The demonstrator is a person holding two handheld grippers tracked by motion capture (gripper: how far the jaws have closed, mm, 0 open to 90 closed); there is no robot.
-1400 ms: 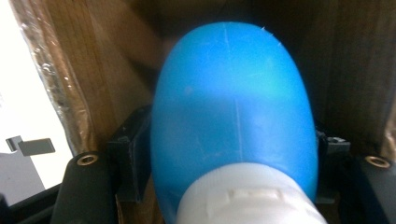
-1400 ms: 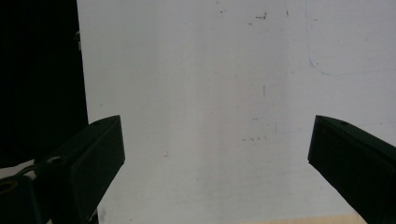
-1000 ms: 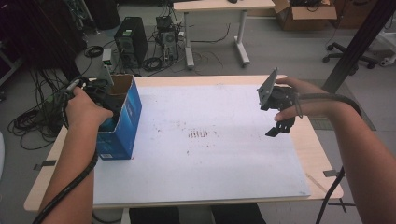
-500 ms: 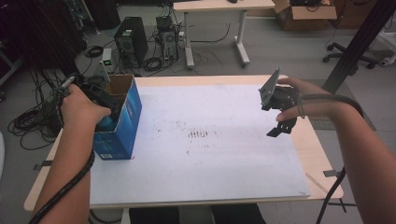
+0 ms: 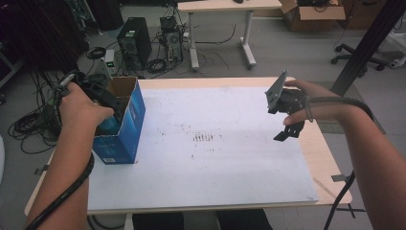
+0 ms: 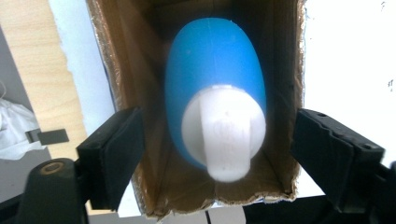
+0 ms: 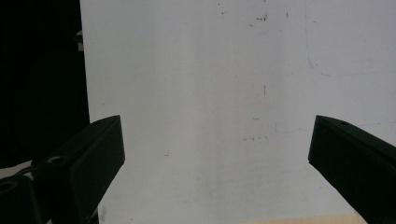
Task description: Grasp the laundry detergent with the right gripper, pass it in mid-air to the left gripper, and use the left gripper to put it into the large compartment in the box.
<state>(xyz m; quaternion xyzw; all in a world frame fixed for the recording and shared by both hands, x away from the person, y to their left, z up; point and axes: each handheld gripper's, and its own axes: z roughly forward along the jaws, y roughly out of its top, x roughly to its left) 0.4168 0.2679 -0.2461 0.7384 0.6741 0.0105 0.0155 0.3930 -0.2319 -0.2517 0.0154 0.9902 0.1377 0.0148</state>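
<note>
A blue bottle (image 6: 215, 88) with a white cap (image 6: 223, 132) is seen standing inside the open cardboard box (image 6: 140, 60), directly below and between the jaws of the left gripper (image 6: 215, 158). The jaws have just been opening; they stand released, well clear of the bottle on either side, with nothing pressed by the pads. In the high view the box (image 5: 125, 125) is found blue on the outside and brown within, set at the left edge of the table, and the left gripper (image 5: 106, 103) is held over its open top by the left hand (image 5: 81, 108).

The right gripper (image 5: 288, 133) is held by the right hand (image 5: 306, 103) above the right part of the table, well apart from the box. Its jaws are spread wide — nothing lies between them, and beneath them only the white sheet (image 7: 210, 93) is recorded.

Surface: a wooden table (image 5: 330, 158) covered for the most part by that white sheet (image 5: 215, 167), which bears dark scuffs and small marks near its middle (image 5: 206, 138).

Room: a grey floor behind the table, a black computer tower (image 5: 133, 43) amid loose cables, a second table on white legs (image 5: 220, 7), a cardboard carton (image 5: 311, 9) farther back, and the base of an office chair (image 5: 356, 50) at the right.
</note>
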